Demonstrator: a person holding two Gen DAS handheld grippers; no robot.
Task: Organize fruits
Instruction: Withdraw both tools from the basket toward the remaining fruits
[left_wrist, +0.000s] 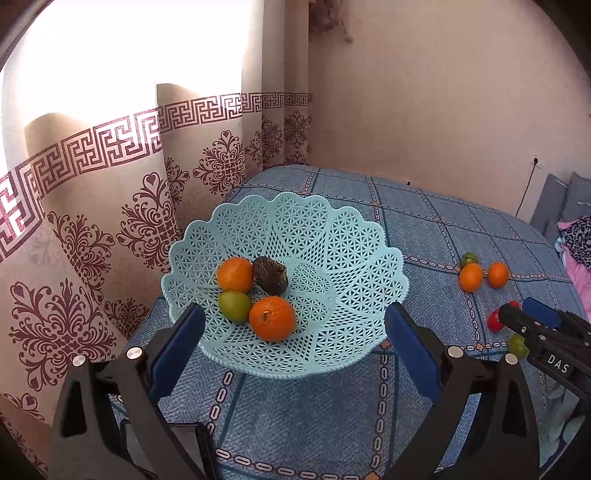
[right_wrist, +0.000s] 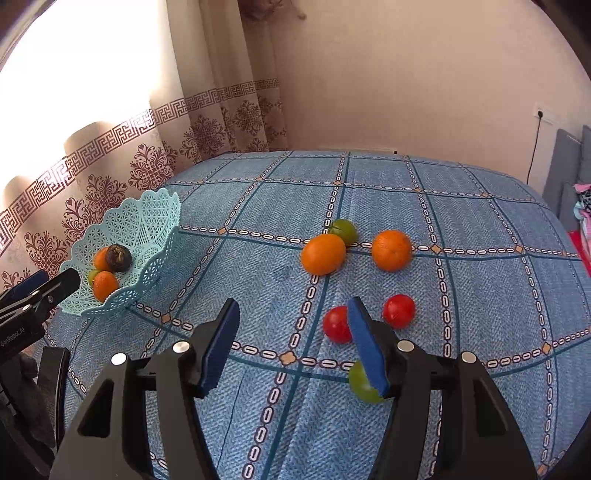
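The left gripper (left_wrist: 295, 332) was held low in front of the light blue lattice basket (left_wrist: 332, 236), jaws spread wide with nothing between the blue pads; the basket's near rim was framed between its fingers. In the right wrist view this gripper (right_wrist: 55, 284) was seen at the basket's near-left side, just beside the rim.

The basket stood on the table (right_wrist: 258, 206), which was covered by a blue checked cloth, near the edge by the patterned curtain (left_wrist: 110, 206). It held two oranges (left_wrist: 272, 318), a green fruit (left_wrist: 235, 305) and a dark brown fruit (left_wrist: 270, 275), all clustered and touching one another.

The right gripper (right_wrist: 291, 347) was held above the table, angled down, jaws released and empty. Its right finger (right_wrist: 365, 350) partly covered one red fruit (right_wrist: 335, 325) and a second green fruit (right_wrist: 362, 384); contact could not be determined. Another red fruit (right_wrist: 399, 311) lay just to the right of that finger.

Farther back on the cloth, two more oranges (right_wrist: 323, 254) were recorded, with a third green fruit (right_wrist: 344, 230) touching the left one from behind; the right orange (right_wrist: 391, 250) lay slightly apart.
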